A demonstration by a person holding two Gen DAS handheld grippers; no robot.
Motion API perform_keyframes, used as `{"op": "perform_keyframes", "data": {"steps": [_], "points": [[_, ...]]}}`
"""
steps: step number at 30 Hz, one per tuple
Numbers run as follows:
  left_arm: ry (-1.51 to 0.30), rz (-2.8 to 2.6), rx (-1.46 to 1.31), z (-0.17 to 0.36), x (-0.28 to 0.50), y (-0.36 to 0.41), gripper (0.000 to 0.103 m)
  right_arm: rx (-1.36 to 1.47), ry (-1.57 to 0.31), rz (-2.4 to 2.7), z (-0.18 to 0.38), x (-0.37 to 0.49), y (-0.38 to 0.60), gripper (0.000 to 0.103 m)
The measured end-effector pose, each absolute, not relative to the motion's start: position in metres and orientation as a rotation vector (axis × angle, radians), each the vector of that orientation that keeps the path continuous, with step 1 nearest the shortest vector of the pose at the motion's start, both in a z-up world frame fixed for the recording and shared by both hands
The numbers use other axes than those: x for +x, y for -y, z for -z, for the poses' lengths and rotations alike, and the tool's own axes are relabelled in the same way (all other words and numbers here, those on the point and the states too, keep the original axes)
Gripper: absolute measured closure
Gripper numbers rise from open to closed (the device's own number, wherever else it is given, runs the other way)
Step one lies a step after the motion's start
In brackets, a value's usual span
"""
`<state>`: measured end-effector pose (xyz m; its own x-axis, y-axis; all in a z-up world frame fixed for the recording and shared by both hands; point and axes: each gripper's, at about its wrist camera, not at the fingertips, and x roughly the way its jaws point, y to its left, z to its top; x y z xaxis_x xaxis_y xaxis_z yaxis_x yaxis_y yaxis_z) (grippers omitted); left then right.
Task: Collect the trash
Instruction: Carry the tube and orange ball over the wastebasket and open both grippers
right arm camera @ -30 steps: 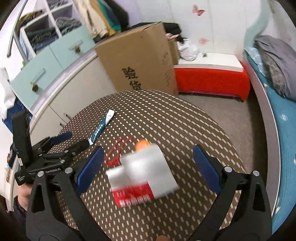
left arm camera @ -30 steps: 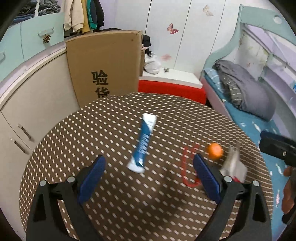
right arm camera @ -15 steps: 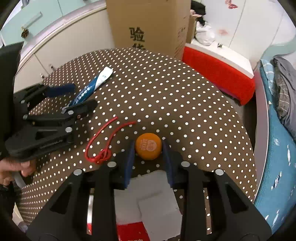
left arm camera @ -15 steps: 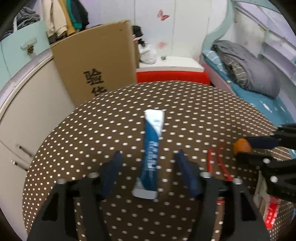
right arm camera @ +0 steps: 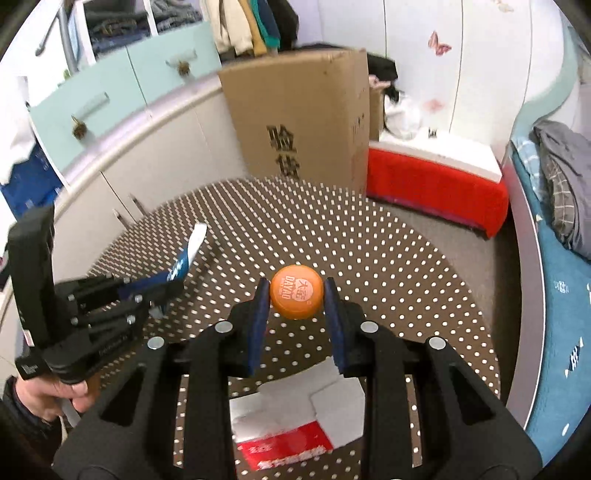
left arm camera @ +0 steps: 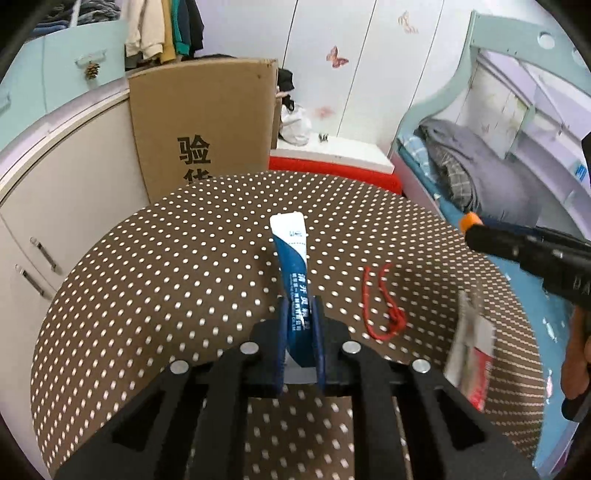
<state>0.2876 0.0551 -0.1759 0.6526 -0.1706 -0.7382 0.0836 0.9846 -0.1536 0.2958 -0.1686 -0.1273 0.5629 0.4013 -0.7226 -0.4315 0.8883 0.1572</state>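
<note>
On the dotted worktop [left arm camera: 155, 280], the left gripper [left arm camera: 300, 325] is closing its jaws on a blue-and-white tube [left arm camera: 293, 266] that points toward twelve o'clock. A red string [left arm camera: 384, 306] lies at its three o'clock beside a torn box [left arm camera: 471, 347]. The right gripper [right arm camera: 297, 295] pinches an orange cap [right arm camera: 296, 291] in its jaws, at twelve o'clock from that box.

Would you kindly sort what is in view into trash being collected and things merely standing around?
Job:
- blue tube, between the closing left tongs
- orange cap, held in the right tongs
- red string
- torn carton

Lying about:
- cardboard box
- grey blanket
- hanging clothes
</note>
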Motion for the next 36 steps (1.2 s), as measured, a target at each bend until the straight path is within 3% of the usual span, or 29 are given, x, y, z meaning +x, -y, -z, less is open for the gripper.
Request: {"op": "perform_keyframes", "data": {"steps": [21,36], "points": [[-0.617,0.331,-0.097,0.058,0.200,0.016,0.091,0.122,-0.577,-0.425,0.035,0.213,0.269,0.074],[-0.590,0.555,0.011,0.034,0.184,0.137,0.091,0.308,-0.488,-0.204,0.038,0.170,0.409,0.073]]}}
